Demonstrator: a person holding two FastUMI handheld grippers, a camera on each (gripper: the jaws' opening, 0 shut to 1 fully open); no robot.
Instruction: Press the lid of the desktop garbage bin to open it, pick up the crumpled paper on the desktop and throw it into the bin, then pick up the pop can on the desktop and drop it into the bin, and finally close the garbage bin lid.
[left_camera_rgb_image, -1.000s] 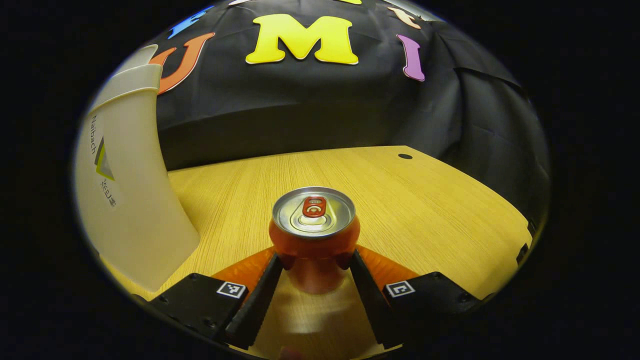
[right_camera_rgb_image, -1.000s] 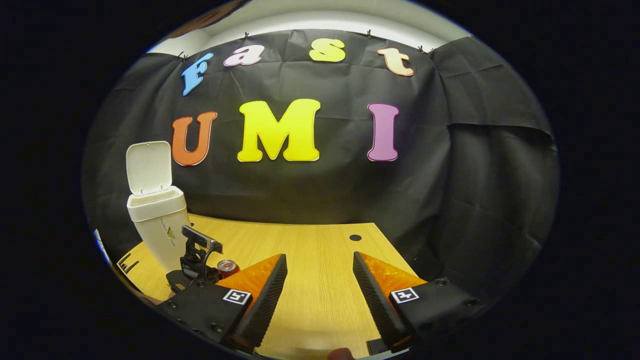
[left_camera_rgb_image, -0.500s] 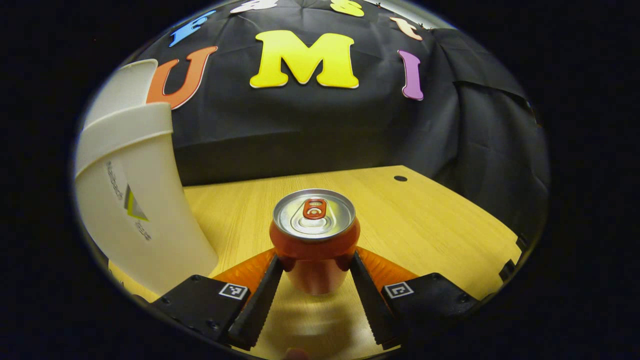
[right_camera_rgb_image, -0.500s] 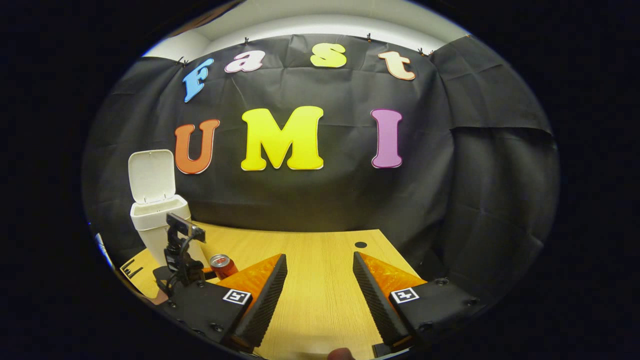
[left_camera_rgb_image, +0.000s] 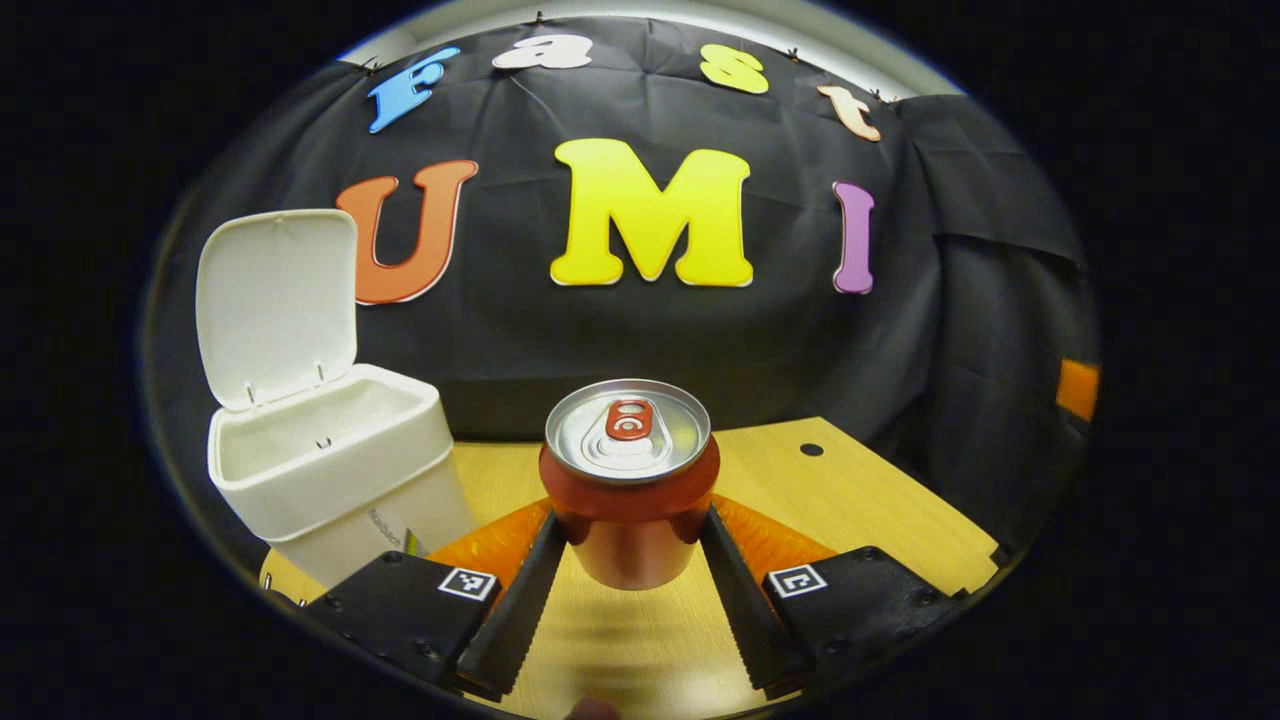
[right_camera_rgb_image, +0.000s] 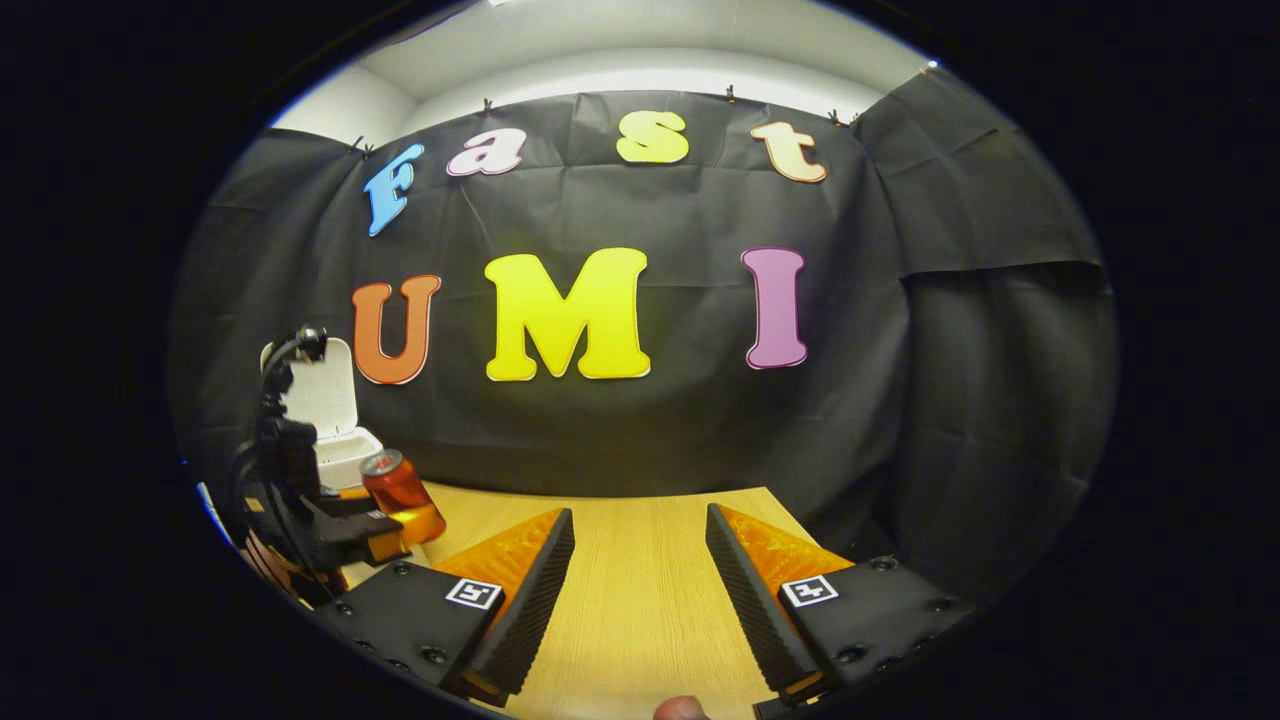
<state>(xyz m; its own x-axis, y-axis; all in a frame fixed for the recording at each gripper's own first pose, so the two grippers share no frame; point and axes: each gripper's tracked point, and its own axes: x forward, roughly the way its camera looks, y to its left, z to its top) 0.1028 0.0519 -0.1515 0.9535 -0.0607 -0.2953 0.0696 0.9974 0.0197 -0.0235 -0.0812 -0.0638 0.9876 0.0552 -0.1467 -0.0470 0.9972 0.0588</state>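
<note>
An orange-red pop can (left_camera_rgb_image: 630, 490) with a silver top hangs above the wooden desktop (left_camera_rgb_image: 860, 500), and my left gripper (left_camera_rgb_image: 632, 535) is shut on its sides. The white garbage bin (left_camera_rgb_image: 330, 470) stands to the left with its lid (left_camera_rgb_image: 275, 300) up and its mouth open. In the right gripper view the can (right_camera_rgb_image: 400, 495) is held tilted at the far left, in front of the bin (right_camera_rgb_image: 335, 440), by the left gripper (right_camera_rgb_image: 375, 535). My right gripper (right_camera_rgb_image: 635, 570) stands open over the desktop (right_camera_rgb_image: 640, 620) with nothing between its fingers.
A small dark round hole (left_camera_rgb_image: 811, 450) sits in the desktop near its back right part. Black cloth walls the booth behind and to the right. The desktop's right edge (left_camera_rgb_image: 960, 580) falls away close by.
My left gripper has lifted the can off the desktop, up to about the height of the bin's rim. The right gripper has stayed open and has tilted up a little.
</note>
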